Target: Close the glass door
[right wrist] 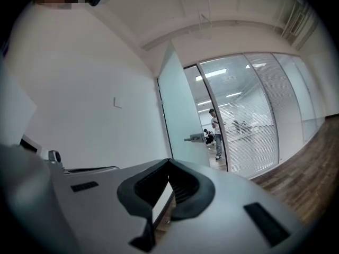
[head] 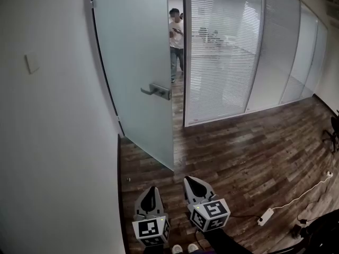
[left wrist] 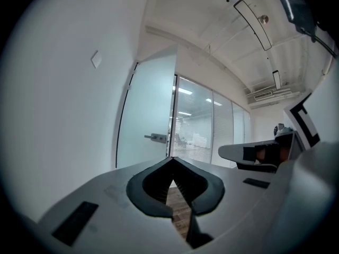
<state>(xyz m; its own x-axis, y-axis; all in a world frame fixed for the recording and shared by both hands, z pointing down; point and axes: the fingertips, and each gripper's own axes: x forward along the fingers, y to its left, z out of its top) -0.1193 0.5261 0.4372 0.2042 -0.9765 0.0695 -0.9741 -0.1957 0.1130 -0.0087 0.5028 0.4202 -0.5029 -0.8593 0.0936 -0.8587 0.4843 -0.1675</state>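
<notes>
My left gripper [head: 152, 190] has its jaws pressed together at the tips with nothing between them, and my right gripper [head: 190, 181], just beside it, is closed and empty in the same way. Both point level towards the doorway and touch nothing. The glass door [head: 137, 62] stands ahead of both tips and well apart from them. It is frosted, hinged on the side nearer my left gripper, and swung open towards me, so its free edge lies almost straight in front of my right gripper. Its metal lever handle [head: 156, 90] sits near that free edge, facing my side. Beyond the open gap a person [head: 176, 36] stands in the next room. To the right of my right gripper runs a glass wall with blinds [head: 225, 52]. A white wall [head: 53, 142] stands close on the left of my left gripper, with a small wall plate [head: 32, 63] on it. Dark wooden floor [head: 238, 152] spreads below both grippers, and a white power strip [head: 266, 216] lies on it off to the right.
</notes>
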